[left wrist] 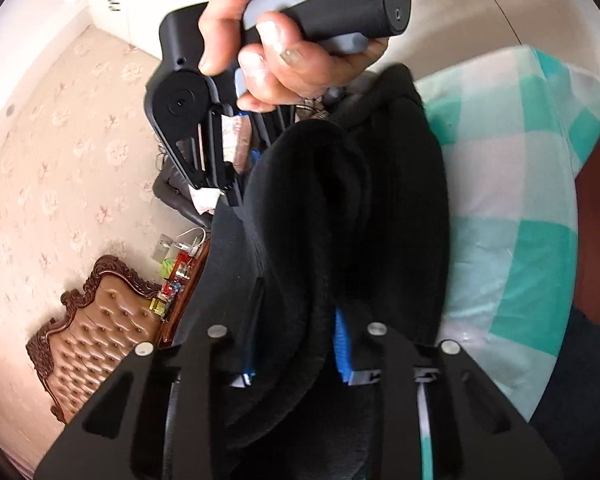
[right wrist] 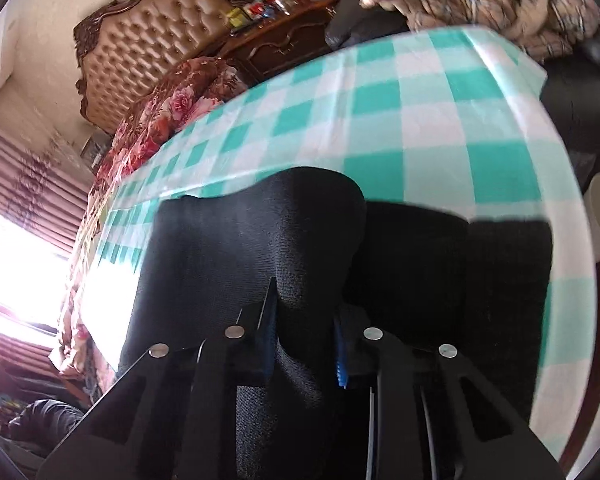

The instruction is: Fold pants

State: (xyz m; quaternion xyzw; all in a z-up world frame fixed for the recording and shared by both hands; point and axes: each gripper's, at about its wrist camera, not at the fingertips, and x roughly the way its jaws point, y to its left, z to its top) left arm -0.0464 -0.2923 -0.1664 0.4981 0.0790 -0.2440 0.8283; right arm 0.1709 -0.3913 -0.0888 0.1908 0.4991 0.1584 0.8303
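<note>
Black knit cloth fills the near view on both sides: the pants are bunched between the fingers of the left gripper, whose blue pads pinch a thick roll of fabric, so that tool is clenched on the garment. The right gripper is likewise clamped on a ridge of the same pants, its blue pad just showing at the fabric's edge. Taking the checked tablecloth as the landmark, the pants lie partly on its near edge and partly lifted off it in the 2 grips, the far hem resting flat on the green and white squares. From the left side, the person's hand wraps the grey handle of the right tool above the cloth. The fabric looks soft, limp and fairly thick, light enough to lift but prone to sag and slide into folds; I would judge that the waistband or a seam gives the firmest hold, since a loose pinch mid-leg would let layers slip apart. Beyond the tablecloth's far side stand a floral quilt, a dark wooden cabinet and a tufted leather headboard.
</note>
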